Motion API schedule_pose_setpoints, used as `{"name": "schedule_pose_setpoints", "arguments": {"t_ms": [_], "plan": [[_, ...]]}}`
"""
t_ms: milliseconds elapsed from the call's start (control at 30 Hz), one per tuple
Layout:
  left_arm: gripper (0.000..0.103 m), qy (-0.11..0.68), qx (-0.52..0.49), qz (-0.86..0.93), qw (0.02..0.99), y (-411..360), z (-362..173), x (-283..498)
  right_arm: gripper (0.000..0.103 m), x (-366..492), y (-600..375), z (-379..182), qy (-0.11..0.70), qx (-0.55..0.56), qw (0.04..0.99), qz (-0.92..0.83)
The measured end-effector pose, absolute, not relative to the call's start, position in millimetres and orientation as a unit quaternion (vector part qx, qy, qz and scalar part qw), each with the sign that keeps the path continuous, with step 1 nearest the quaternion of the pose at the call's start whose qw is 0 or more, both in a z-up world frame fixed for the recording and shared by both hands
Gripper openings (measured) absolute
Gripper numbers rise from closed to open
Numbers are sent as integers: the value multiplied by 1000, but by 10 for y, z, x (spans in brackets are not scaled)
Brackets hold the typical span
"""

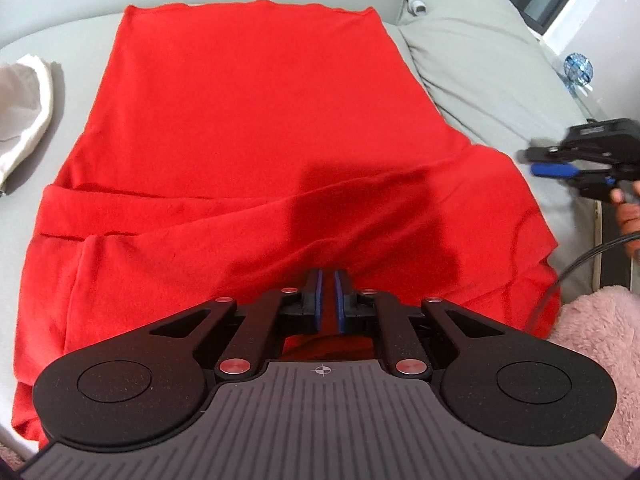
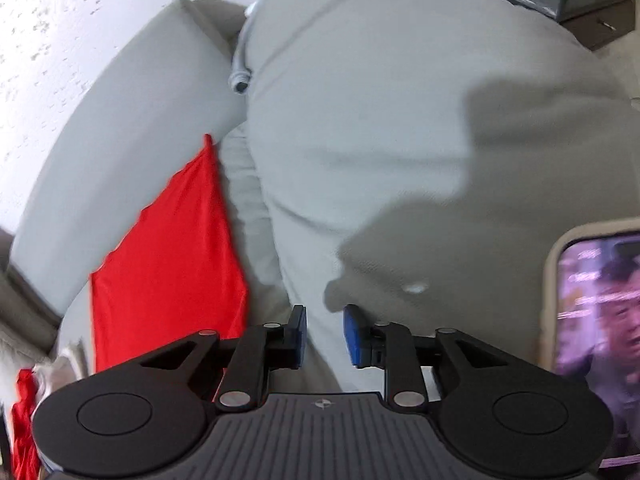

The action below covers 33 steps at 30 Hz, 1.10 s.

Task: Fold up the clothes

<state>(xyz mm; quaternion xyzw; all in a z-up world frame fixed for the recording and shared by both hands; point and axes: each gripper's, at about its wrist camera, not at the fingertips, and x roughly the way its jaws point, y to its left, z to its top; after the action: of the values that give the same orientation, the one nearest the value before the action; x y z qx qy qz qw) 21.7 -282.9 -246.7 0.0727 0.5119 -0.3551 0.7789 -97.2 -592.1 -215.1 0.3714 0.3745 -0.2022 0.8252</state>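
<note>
A red garment (image 1: 248, 128) lies spread flat on the grey sofa seat (image 1: 36, 48), its near part bunched into folds. My left gripper (image 1: 328, 296) is at the garment's near edge, its blue pads almost together with red cloth pinched between them. Held by a hand, my right gripper (image 1: 534, 162) hovers off the garment's right side above the grey cushion (image 1: 480, 72). In the right wrist view the right gripper (image 2: 324, 336) stands open over the cushion (image 2: 400, 140) with nothing between its fingers. The red garment (image 2: 168, 280) shows to its left.
A white cloth (image 1: 24, 96) lies at the seat's left edge. Pink fluffy fabric (image 1: 600, 340) is at the near right. A phone (image 2: 592, 340) with a lit screen rests on the cushion's right. A white cable plug (image 2: 240, 80) pokes out beside the backrest.
</note>
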Motion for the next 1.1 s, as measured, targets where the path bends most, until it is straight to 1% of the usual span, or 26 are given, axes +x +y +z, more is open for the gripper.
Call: {"name": "schedule_pose_setpoints", "arguments": {"t_ms": [33, 67, 100, 133, 233, 300, 367, 400, 433, 467, 500, 533, 667, 767, 800, 900, 933, 1000, 1033, 1100], "plan": [[12, 511, 75, -355, 779, -2835, -2461, 214, 48, -975, -5884, -2103, 385, 358, 830, -185], [12, 510, 76, -354, 780, -2839, -2443, 211, 53, -968, -5842, -2084, 392, 349, 834, -169], [12, 509, 76, -354, 781, -2834, -2412, 202, 64, -951, -5761, -2067, 404, 337, 838, -143], [12, 507, 76, -353, 783, -2828, -2381, 193, 72, -923, -5679, -2073, 415, 326, 841, -121], [13, 501, 76, -352, 787, -2783, -2308, 159, 75, -857, -5515, -2217, 450, 287, 837, -118], [13, 497, 84, -349, 790, -2730, -2289, 142, 78, -868, -5502, -2364, 471, 292, 824, -123], [13, 499, 86, -341, 792, -2677, -2300, 157, 77, -948, -5583, -2461, 471, 343, 805, -114], [13, 501, 83, -335, 793, -2647, -2313, 174, 75, -994, -5631, -2470, 467, 364, 798, -111], [13, 504, 81, -329, 794, -2618, -2325, 191, 57, -1011, -5657, -2489, 472, 373, 792, -105], [13, 508, 77, -325, 794, -2602, -2345, 208, 46, -1041, -5670, -2502, 478, 380, 786, -100], [13, 511, 74, -320, 794, -2587, -2366, 225, 32, -1096, -5675, -2511, 482, 385, 781, -95], [13, 513, 71, -319, 794, -2581, -2379, 232, 9, -1142, -5676, -2511, 482, 390, 779, -91], [13, 512, 84, -317, 794, -2614, -2365, 220, 8, -1232, -5606, -2394, 486, 369, 787, -89], [13, 508, 100, -318, 794, -2636, -2363, 186, 7, -1251, -5546, -2309, 516, 322, 785, -115], [13, 507, 101, -317, 795, -2632, -2368, 180, 9, -1243, -5539, -2308, 524, 312, 782, -126], [14, 505, 109, -313, 797, -2599, -2318, 161, 41, -1181, -5471, -2252, 533, 278, 782, -166], [14, 496, 111, -310, 803, -2524, -2232, 145, 48, -1188, -5453, -2212, 528, 272, 786, -171], [16, 485, 106, -308, 812, -2423, -2148, 129, 48, -1217, -5389, -2075, 509, 259, 803, -167], [17, 475, 96, -308, 819, -2294, -2068, 120, 50, -1240, -5325, -1955, 497, 241, 817, -167], [17, 463, 82, -303, 829, -2107, -1960, 108, 51, -1262, -5246, -1838, 482, 220, 832, -164]]}}
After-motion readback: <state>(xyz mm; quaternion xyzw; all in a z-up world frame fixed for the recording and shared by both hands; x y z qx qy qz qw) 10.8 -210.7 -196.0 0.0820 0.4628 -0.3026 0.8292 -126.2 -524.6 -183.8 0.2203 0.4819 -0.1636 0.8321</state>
